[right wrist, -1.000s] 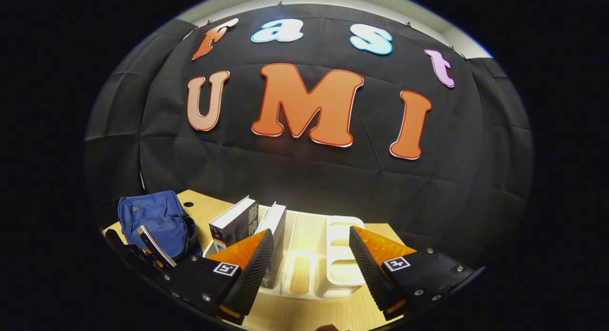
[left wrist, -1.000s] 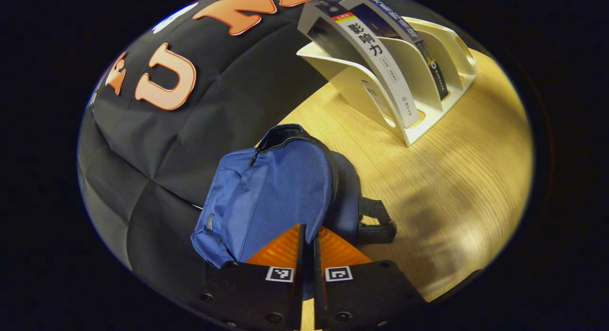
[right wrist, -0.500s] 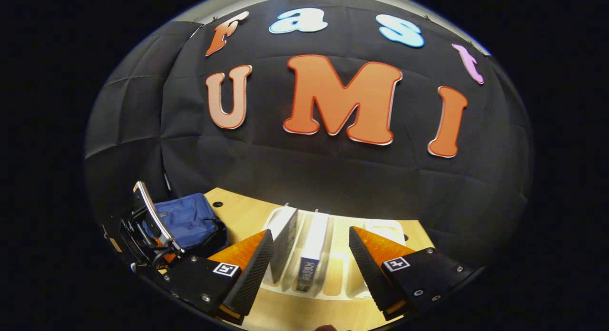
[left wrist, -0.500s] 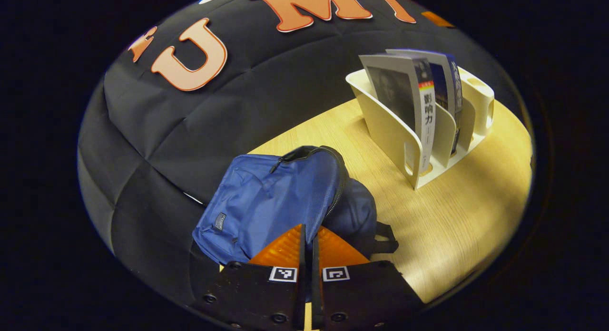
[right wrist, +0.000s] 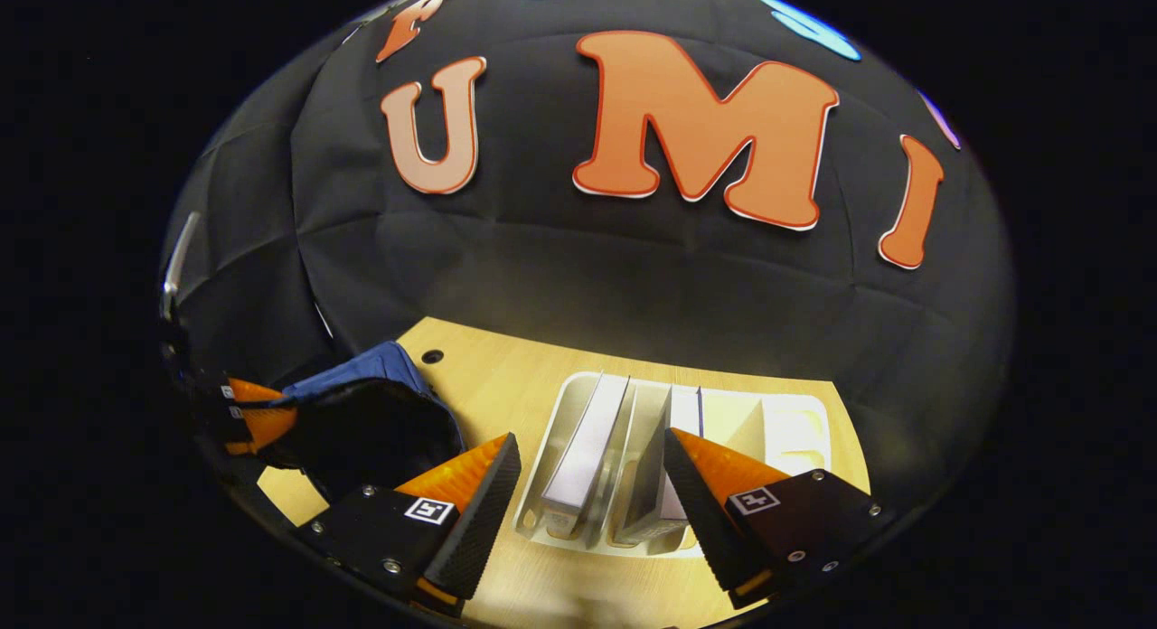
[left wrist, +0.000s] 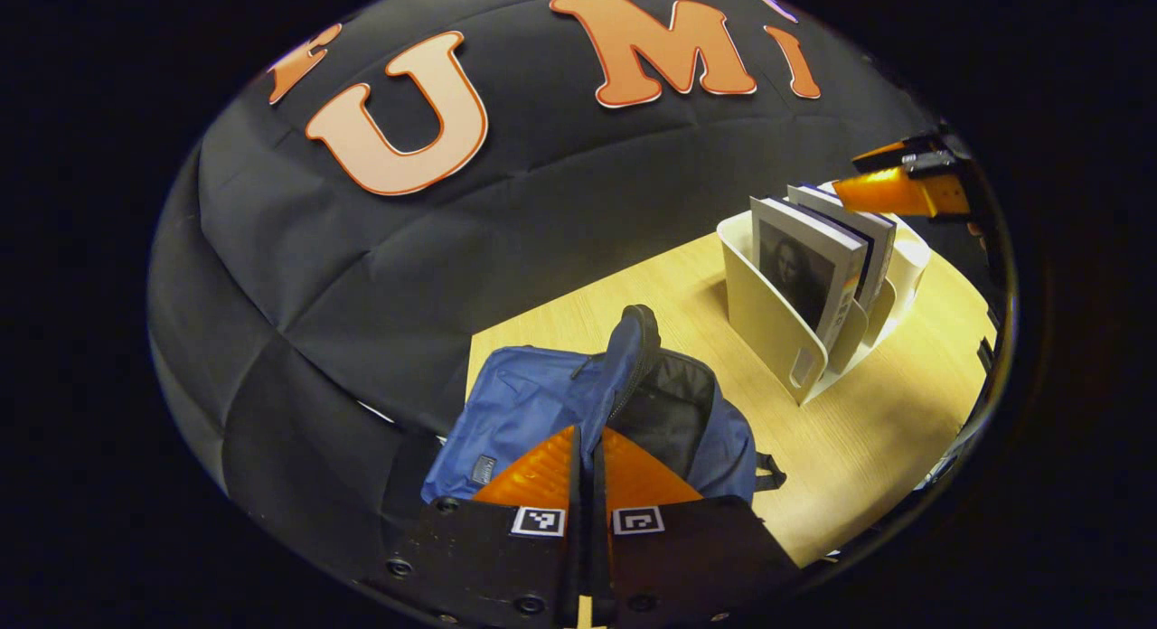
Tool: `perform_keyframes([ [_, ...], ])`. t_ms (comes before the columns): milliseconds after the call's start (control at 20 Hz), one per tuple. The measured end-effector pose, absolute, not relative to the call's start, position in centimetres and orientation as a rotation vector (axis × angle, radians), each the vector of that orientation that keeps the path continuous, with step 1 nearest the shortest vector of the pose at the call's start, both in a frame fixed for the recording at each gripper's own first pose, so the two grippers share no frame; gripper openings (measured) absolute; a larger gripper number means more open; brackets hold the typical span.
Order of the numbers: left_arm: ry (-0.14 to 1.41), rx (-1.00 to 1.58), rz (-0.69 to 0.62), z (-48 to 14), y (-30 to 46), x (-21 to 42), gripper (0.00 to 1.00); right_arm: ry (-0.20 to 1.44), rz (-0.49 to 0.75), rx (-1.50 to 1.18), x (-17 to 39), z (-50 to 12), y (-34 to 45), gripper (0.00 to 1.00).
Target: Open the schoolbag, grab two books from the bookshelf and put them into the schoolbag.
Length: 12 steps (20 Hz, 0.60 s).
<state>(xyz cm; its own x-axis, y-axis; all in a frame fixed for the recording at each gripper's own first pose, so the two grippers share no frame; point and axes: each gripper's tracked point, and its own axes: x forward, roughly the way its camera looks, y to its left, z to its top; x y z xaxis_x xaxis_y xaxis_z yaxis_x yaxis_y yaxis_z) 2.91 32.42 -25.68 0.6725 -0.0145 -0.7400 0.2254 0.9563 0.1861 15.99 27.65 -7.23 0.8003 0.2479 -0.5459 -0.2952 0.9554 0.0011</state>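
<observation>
Bag held open, books next

The left gripper point(left wrist: 592, 448) fingers pinch the schoolbag point(left wrist: 533, 403) flap, keeping its mouth agape; the right gripper point(right wrist: 592, 484), fingers spread, hovers above the bookshelf point(right wrist: 786, 426) books point(right wrist: 587, 439).

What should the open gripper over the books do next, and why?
Probably lower the right gripper around the nearer book and close. The left gripper already holds the schoolbag flap up, and both books stand in the bookshelf.
</observation>
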Motion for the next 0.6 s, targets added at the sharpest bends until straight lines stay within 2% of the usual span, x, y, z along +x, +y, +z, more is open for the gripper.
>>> perform_keyframes([
  [350, 0.793, 0.295, -0.272, -24.6, 34.8, 5.2, 0.05, 0.812, 0.174, -0.075, 18.4, -10.7, 27.7, 0.95],
  [600, 0.812, 0.297, -0.338, -25.5, 35.2, 5.9, 0.05, 0.961, 0.159, -0.091, 19.9, -12.7, 27.8, 0.95],
])
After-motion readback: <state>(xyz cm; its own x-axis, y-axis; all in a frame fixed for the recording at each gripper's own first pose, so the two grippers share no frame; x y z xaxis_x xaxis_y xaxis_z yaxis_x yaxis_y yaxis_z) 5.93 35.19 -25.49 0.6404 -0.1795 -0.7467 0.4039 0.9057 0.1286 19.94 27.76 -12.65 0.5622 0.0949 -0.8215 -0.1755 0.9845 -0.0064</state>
